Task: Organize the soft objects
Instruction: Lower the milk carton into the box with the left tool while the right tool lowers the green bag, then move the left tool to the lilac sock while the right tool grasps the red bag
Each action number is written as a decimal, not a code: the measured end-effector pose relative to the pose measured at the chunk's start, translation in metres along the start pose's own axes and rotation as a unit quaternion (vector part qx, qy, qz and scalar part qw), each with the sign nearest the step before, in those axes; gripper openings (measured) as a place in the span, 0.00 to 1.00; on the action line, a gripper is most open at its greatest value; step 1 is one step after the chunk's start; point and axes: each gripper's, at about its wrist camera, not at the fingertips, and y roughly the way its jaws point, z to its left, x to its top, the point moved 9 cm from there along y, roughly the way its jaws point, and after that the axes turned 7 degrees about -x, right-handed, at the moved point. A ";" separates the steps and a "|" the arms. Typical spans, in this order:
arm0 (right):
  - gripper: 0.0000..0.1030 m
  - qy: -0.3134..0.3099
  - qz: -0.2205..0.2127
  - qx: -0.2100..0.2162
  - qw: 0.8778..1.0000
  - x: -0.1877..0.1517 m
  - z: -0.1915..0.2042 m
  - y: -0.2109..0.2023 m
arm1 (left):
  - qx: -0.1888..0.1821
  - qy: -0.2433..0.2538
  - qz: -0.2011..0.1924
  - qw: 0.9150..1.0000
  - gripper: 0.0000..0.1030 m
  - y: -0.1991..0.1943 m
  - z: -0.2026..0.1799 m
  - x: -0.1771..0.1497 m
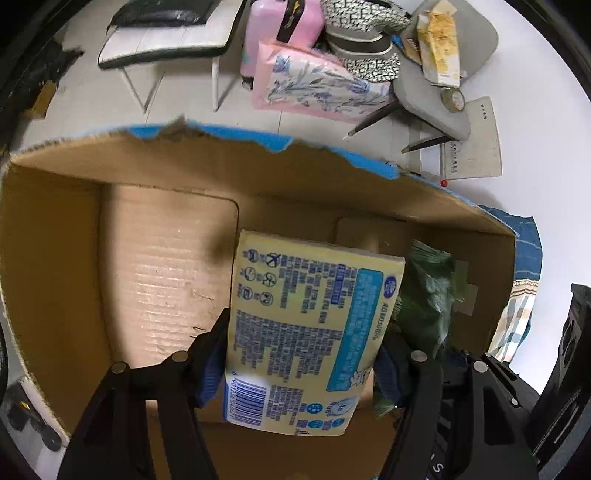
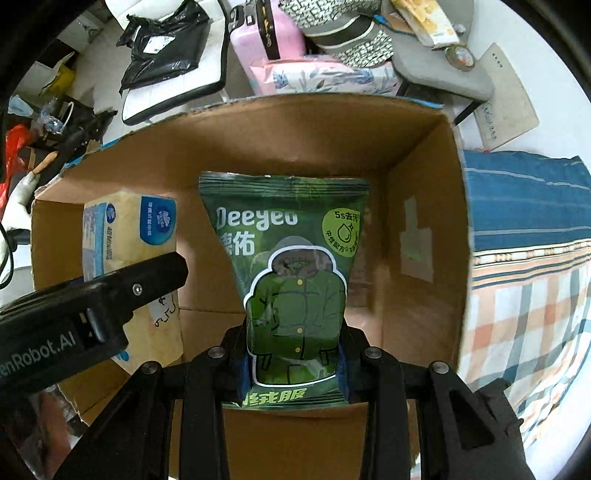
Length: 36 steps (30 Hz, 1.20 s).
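— Where are both packs?

— Over the open cardboard box. My left gripper has its jaws clamped on the yellow tissue pack; my right gripper pinches the green wipes pouch, side by side, likely for packing.

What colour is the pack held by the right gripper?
Dark green pack, white lettering; clearest in the right wrist view.

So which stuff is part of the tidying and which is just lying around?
Part of the job:
yellow tissue pack in left gripper
green wipes pack in right gripper
cardboard box

Just lying about:
pink suitcase
floral pack
black bag
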 end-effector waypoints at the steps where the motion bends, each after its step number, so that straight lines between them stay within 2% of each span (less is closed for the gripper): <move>1: 0.37 -0.002 0.002 0.001 1.000 0.002 0.001 0.003 | -0.001 -0.005 0.004 1.000 0.64 0.002 0.001 -0.001; 2: 0.37 -0.002 0.003 0.000 1.000 0.003 0.001 0.005 | -0.001 -0.006 0.005 1.000 0.65 0.003 0.002 -0.001; 4: 0.49 -0.004 0.002 -0.004 1.000 0.004 0.000 0.007 | 0.003 -0.006 0.003 1.000 0.67 0.003 0.003 0.000; 6: 0.55 -0.007 -0.002 -0.008 1.000 0.005 0.000 0.008 | 0.006 -0.002 0.001 1.000 0.68 0.002 0.001 0.001; 8: 0.60 -0.008 -0.006 -0.011 1.000 0.005 0.000 0.007 | 0.012 0.003 -0.003 1.000 0.81 -0.001 0.001 0.000; 10: 0.64 -0.008 -0.008 -0.013 1.000 0.004 -0.001 0.006 | 0.023 0.007 -0.010 1.000 0.85 -0.005 0.002 0.000; 12: 0.67 -0.011 -0.014 -0.023 1.000 0.004 -0.002 0.003 | 0.027 0.009 -0.014 1.000 0.87 -0.008 0.003 -0.002; 15: 0.78 -0.015 -0.016 -0.025 0.999 0.000 -0.002 -0.002 | 0.039 0.015 -0.026 0.999 0.89 -0.015 0.006 -0.006; 17: 0.78 -0.020 -0.016 -0.028 0.999 -0.005 -0.001 -0.005 | 0.051 0.023 -0.035 0.998 0.89 -0.020 0.009 -0.009; 18: 0.84 -0.021 -0.016 -0.027 0.999 -0.007 -0.001 -0.007 | 0.057 0.025 -0.041 0.997 0.89 -0.023 0.012 -0.012; 19: 0.95 -0.021 -0.016 -0.024 0.999 -0.011 0.000 -0.008 | 0.061 0.028 -0.047 0.997 0.90 -0.026 0.014 -0.015; 20: 0.97 -0.019 -0.016 -0.021 0.999 -0.014 0.000 -0.009 | 0.066 0.033 -0.052 0.996 0.90 -0.029 0.017 -0.019; 29: 0.99 -0.013 -0.035 -0.014 0.999 -0.054 0.002 -0.026 | 0.108 0.060 -0.109 0.986 0.90 -0.060 0.032 -0.054; 36: 0.99 -0.008 -0.078 -0.030 0.996 -0.086 0.002 -0.057 | 0.134 0.082 -0.177 0.972 0.90 -0.103 0.026 -0.092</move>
